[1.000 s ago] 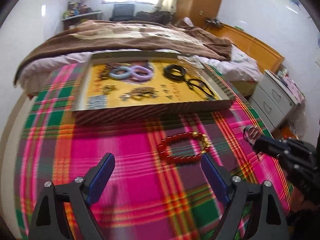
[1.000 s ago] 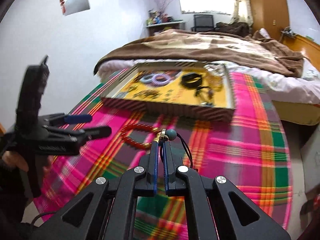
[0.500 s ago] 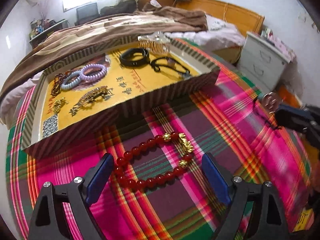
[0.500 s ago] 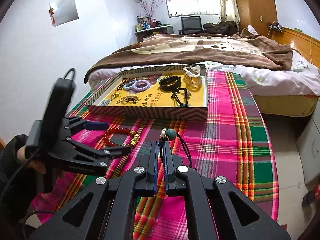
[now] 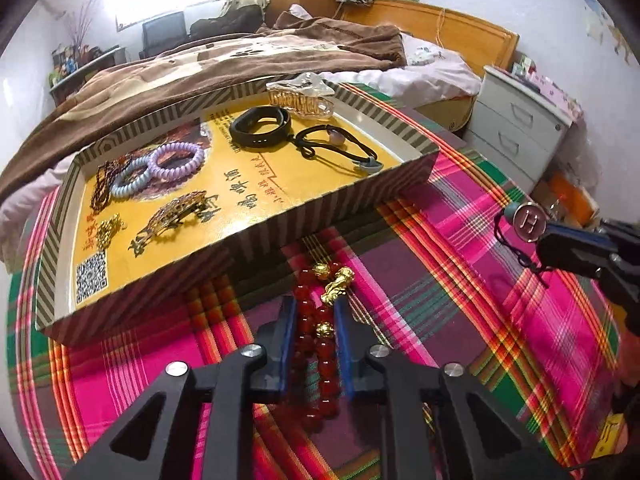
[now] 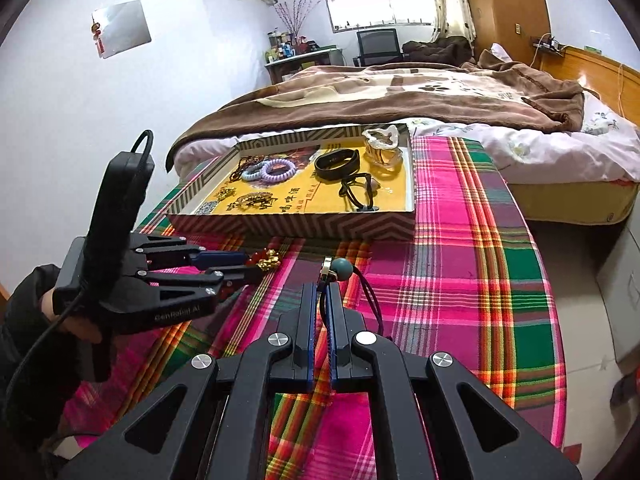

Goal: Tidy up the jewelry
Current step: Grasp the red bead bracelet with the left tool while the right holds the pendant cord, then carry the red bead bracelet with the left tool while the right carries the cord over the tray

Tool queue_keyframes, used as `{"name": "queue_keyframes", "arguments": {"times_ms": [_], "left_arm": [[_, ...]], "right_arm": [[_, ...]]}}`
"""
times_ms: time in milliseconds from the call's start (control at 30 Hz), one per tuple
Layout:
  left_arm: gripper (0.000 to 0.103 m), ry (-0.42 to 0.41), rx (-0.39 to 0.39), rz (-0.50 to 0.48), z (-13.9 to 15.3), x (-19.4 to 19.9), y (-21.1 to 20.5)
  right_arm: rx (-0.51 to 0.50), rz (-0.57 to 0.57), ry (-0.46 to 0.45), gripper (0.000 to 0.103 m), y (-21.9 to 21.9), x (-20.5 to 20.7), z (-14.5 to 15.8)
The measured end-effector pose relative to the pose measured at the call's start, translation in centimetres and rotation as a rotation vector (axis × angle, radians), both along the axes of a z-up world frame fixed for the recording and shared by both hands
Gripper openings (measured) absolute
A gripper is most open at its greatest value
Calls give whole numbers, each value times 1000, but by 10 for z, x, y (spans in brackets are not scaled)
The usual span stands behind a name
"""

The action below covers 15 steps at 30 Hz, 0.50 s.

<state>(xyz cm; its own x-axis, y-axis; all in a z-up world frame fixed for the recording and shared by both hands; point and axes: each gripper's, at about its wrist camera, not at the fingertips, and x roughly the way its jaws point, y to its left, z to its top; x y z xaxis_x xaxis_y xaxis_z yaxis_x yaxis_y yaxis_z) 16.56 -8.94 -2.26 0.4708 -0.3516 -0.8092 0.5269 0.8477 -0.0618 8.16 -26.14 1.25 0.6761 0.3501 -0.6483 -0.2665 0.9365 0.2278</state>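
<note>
My left gripper (image 5: 314, 308) is shut on a red bead bracelet (image 5: 316, 344) with gold charms, just in front of the striped tray's near wall (image 5: 280, 236). It also shows in the right wrist view (image 6: 256, 264), low over the plaid cloth. My right gripper (image 6: 319, 292) is shut on a black hair tie with a teal bead and a round metal charm (image 6: 340, 270), held above the cloth. The right gripper and its hair tie show at the right edge of the left wrist view (image 5: 528, 224). The tray (image 6: 304, 224) holds hair ties, clips and bracelets.
In the tray lie purple and blue coil hair ties (image 5: 160, 164), a black band (image 5: 260, 126), a clear claw clip (image 5: 300, 98) and a gold clip (image 5: 176, 212). A bed (image 6: 400, 92) stands behind the table. White drawers (image 5: 516, 132) stand at the right.
My left gripper has moved forward onto the red bracelet and closed on it. The right gripper has stayed shut on the hair tie, roughly in place.
</note>
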Motion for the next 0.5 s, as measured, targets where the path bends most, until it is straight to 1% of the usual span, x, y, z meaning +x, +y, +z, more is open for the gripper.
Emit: {"name": "queue_keyframes", "arguments": {"times_ms": [200, 233, 267, 333, 400, 500], "left_arm": [[18, -1, -33, 19, 2, -5, 5], [14, -4, -43, 23, 3, -5, 5], [0, -9, -65, 22, 7, -5, 8], [0, -10, -101, 34, 14, -4, 13], [0, -20, -79, 43, 17, -3, 14], [0, 7, -81, 41, 11, -2, 15]], "right_arm": [[2, -10, -3, 4, -1, 0, 1], [3, -11, -5, 4, -1, 0, 2], [2, -10, -6, 4, -1, 0, 2], [2, -8, -8, 4, 0, 0, 3], [3, -8, -11, 4, 1, 0, 4], [8, -7, -11, 4, 1, 0, 4]]}}
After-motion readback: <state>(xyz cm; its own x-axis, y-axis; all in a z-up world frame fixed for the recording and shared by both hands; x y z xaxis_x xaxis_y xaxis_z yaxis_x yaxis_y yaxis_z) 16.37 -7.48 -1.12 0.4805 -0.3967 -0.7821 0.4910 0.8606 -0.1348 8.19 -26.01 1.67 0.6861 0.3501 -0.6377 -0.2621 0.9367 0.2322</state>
